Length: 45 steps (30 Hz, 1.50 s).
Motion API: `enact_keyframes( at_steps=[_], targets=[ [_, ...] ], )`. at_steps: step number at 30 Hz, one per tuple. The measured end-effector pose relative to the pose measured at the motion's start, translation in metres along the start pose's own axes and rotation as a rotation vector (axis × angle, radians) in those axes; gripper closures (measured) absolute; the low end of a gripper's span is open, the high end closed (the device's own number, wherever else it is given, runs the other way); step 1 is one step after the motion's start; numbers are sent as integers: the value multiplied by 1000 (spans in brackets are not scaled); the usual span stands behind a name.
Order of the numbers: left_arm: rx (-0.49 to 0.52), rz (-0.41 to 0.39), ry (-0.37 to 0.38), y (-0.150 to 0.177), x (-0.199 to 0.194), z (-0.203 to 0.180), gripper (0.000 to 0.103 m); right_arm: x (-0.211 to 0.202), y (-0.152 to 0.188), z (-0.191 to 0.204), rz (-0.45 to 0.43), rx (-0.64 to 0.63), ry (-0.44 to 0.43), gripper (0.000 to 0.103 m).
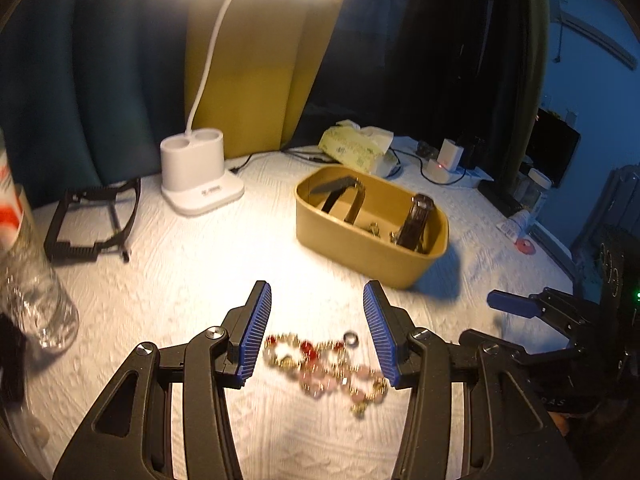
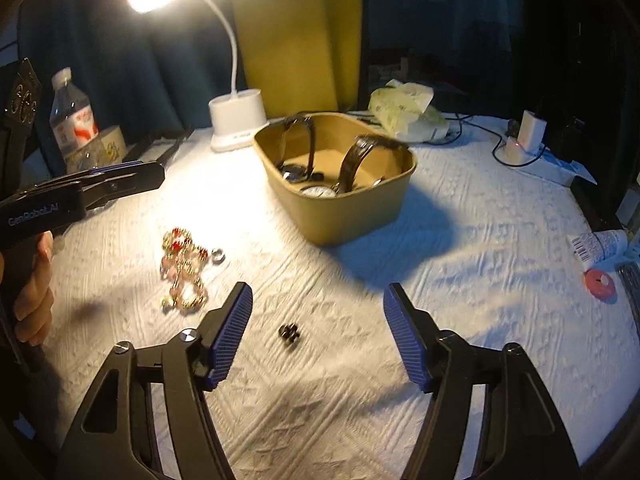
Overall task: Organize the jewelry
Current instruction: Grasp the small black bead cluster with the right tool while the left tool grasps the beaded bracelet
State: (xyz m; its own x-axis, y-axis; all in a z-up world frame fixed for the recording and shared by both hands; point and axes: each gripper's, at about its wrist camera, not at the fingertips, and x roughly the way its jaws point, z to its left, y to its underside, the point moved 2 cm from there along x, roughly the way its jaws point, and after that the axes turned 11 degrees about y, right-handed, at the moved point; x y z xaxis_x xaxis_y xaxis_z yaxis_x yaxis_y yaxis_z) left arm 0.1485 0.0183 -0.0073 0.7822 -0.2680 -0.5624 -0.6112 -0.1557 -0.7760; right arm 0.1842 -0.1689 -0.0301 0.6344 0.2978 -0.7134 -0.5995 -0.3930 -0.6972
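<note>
Jewelry still waiting to be sorted lies loose on the white textured tablecloth (image 2: 400, 320): a tangled heap of gold-linked bracelets with red and pale pink beads (image 1: 324, 364), a small silver ring (image 1: 351, 338) at its far edge, and, well apart from the heap, a tiny dark two-lobed piece (image 2: 289, 332) that may be an earring or stud.

My left gripper (image 1: 318, 332) is spread, its blue ribbed pads flanking the bead heap without pressing it; I cannot tell whether it hovers above the cloth or has reached it. My right gripper (image 2: 318, 332) is also spread and empty, with the dark piece lying between and ahead of its fingers.

Beyond both sits the tan rounded-rectangular tub (image 1: 360, 252), already holding two dark-strapped wristwatches (image 2: 360, 164) and some small metal bits. I judge the step in hand to be the approach for two picks, bracelets on the left and dark piece on the right.

Next I would need to lower each tool until the pads bracket the target, close gently, then carry to the tub. The bead heap is loose and chained, so a pinch may lift only one strand and trail the rest. The dark piece is small and low; the pads must meet right at the cloth.

Motion blur smears the beads, so I cannot count the bracelets. The tub's wall hides part of its contents.
</note>
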Motion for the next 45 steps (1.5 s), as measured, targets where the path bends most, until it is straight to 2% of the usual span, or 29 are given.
enact_keyframes(
  at_steps=[5, 10, 14, 16, 34, 45],
  targets=[
    [-16, 17, 11, 12, -2, 5, 52, 6, 8, 7, 37, -1, -1, 51],
    [-31, 30, 16, 22, -4, 11, 52, 12, 12, 14, 62, -18, -9, 64],
    [-44, 39, 15, 27, -5, 14, 52, 17, 15, 20, 87, -39, -18, 84],
    [-49, 43, 11, 29, -6, 15, 52, 18, 14, 22, 84, -47, -14, 90],
    [-37, 130, 12, 42, 11, -3, 52, 7, 13, 2, 40, 1, -31, 90],
    [-44, 165, -78, 31, 33, 12, 52, 7, 10, -15, 20, 44, -44, 90]
  ],
)
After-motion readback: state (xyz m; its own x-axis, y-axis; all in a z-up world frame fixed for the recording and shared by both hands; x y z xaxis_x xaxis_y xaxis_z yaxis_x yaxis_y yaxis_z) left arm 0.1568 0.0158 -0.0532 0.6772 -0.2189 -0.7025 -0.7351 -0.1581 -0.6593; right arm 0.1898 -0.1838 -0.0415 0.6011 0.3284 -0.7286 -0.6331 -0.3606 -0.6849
